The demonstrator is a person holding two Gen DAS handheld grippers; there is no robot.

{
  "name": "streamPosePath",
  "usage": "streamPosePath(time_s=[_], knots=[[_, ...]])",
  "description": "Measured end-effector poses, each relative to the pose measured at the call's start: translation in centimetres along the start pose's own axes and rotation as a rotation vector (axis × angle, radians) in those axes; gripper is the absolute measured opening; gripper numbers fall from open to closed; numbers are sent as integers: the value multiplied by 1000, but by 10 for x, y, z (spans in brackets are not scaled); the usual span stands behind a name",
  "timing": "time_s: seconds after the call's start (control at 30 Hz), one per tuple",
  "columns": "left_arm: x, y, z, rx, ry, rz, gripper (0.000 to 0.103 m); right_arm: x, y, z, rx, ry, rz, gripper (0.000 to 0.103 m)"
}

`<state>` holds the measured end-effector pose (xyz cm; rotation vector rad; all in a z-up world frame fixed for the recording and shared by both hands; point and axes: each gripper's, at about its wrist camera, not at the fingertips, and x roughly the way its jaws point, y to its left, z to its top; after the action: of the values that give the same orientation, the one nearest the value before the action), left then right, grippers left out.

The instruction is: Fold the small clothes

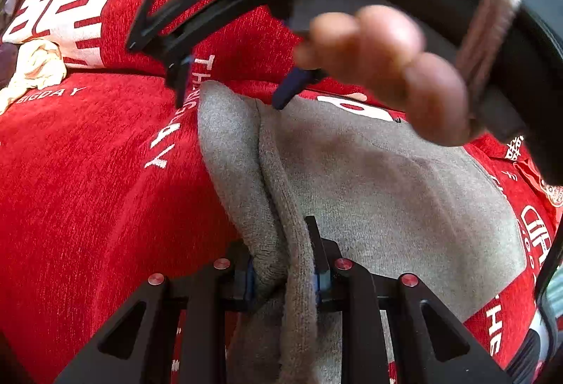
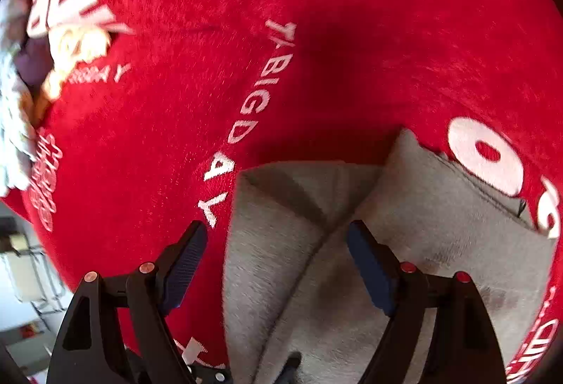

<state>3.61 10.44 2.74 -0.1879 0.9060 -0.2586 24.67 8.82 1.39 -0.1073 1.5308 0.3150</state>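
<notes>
A small grey garment (image 1: pixel 387 194) lies on a red cloth with white lettering (image 1: pixel 88 208). In the left wrist view, my left gripper (image 1: pixel 285 275) is shut on a raised, bunched fold at the garment's near edge. Above it hovers my right gripper (image 1: pixel 235 85), open, with a person's fingers (image 1: pixel 387 67) on its handle. In the right wrist view, the right gripper (image 2: pixel 278 257) points down over the grey garment (image 2: pixel 316 296). Its jaws stand wide and nothing is between its blue pads (image 2: pixel 369 264). The garment shows a diagonal fold line there.
The red cloth (image 2: pixel 352 32) covers the whole work surface. A cream crumpled cloth (image 1: pixel 38 64) and other small clothes (image 2: pixel 14 109) lie at its far left edge. Floor and furniture (image 2: pixel 28 278) show past the cloth's left edge.
</notes>
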Motion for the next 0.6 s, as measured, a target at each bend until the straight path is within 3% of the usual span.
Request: streamPosePath(time_s=[0.2,0.43,0.5,0.57,0.6], knots=[[-8,-11,-4,36,-26,30,24,-4,14,-14,-81,-1,-194,85],[-11,-11,-9,31,-16,13,24,15,0,-11,-35,101,-120,84],[-10,-12,-9,32,-14,11,24,22,-1,-9,-38,103,-154,84],[-10,-12,-9,36,-13,13,24,25,-4,-10,-33,94,-156,60],[-10,-11,-8,35,-11,10,24,25,-6,-10,-49,85,-164,34]])
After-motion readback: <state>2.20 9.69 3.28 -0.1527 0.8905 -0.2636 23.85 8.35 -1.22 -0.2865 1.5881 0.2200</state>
